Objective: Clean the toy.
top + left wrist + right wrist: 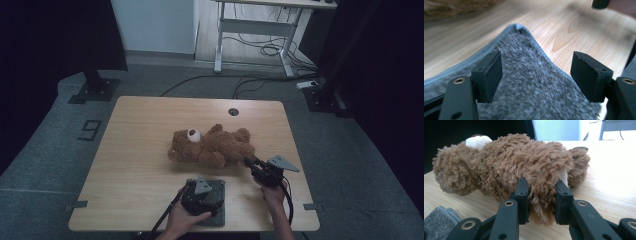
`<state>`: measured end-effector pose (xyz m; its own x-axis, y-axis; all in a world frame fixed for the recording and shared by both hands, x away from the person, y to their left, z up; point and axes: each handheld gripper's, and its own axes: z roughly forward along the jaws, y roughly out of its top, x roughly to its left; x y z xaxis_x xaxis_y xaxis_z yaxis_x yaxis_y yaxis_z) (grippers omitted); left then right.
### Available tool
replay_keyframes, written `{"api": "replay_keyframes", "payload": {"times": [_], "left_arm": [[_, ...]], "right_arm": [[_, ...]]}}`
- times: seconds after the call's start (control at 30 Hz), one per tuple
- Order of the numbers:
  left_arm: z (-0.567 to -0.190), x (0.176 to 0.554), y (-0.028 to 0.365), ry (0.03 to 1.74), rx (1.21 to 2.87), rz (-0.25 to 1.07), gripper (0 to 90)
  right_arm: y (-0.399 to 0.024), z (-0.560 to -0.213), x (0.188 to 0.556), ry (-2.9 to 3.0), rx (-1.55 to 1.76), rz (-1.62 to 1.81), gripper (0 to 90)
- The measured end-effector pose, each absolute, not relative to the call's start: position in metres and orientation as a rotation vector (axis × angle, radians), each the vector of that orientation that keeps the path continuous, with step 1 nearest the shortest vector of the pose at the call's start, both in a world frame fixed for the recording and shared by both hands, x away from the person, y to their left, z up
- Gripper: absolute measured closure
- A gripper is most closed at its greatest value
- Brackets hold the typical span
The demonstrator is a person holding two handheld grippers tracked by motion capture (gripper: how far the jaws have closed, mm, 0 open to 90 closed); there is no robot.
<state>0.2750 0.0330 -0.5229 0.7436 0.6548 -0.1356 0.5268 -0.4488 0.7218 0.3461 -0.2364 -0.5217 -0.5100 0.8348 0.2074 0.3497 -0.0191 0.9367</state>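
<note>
My brown teddy bear (212, 146) lies on its side mid-table (140, 150), head to the left. I have the right gripper (541, 200) clamped on a leg at the bear's near right. My left gripper (536, 72) hangs with jaws wide over the grey cloth (534, 82) at the near edge. A "9" (90, 130) marks the floor, left.

Two bare forearms rise from the bottom edge of the high view. The left hand (182, 220), lower centre, holds the black two-jaw left gripper (201, 196) with jaws spread wide. The right hand (274, 192), lower right, angles the black right gripper (248, 162) up-left, jaws clamped together on brown fur.
</note>
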Motion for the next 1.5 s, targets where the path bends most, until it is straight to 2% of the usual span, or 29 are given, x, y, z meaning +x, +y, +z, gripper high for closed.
{"api": "replay_keyframes", "payload": {"times": [0.2,0.27,0.33,0.57,0.77,0.93,1.07,1.2,1.33,1.5], "left_arm": [[-0.537,0.277,0.024,0.898,2.190,0.220,27.5],[-0.540,0.277,0.024,0.901,2.203,0.250,33.4],[-0.542,0.275,0.024,0.892,2.207,0.280,34.9],[-0.543,0.275,0.034,0.865,2.201,0.293,55.6],[-0.545,0.279,0.042,0.877,2.165,0.270,69.7],[-0.543,0.277,0.048,0.862,2.127,0.267,75.9],[-0.526,0.273,0.068,0.843,2.046,0.299,76.7],[-0.519,0.277,0.089,0.882,1.984,0.265,76.8],[-0.522,0.280,0.099,0.910,1.973,0.250,76.8],[-0.520,0.282,0.108,0.936,1.952,0.240,76.6]], "right_arm": [[-0.237,-0.521,0.345,1.846,1.223,1.547,69.3],[-0.237,-0.520,0.345,1.846,1.222,1.549,69.2],[-0.237,-0.520,0.344,1.845,1.223,1.550,69.2],[-0.238,-0.520,0.343,1.847,1.227,1.552,68.2],[-0.238,-0.520,0.342,1.846,1.230,1.554,67.3],[-0.239,-0.521,0.341,1.850,1.232,1.556,66.8],[-0.239,-0.521,0.340,1.853,1.227,1.557,66.3],[-0.239,-0.522,0.341,1.852,1.233,1.559,65.2],[-0.239,-0.522,0.339,1.852,1.234,1.552,60.4],[-0.237,-0.522,0.340,1.825,1.253,1.532,39.8]]}}
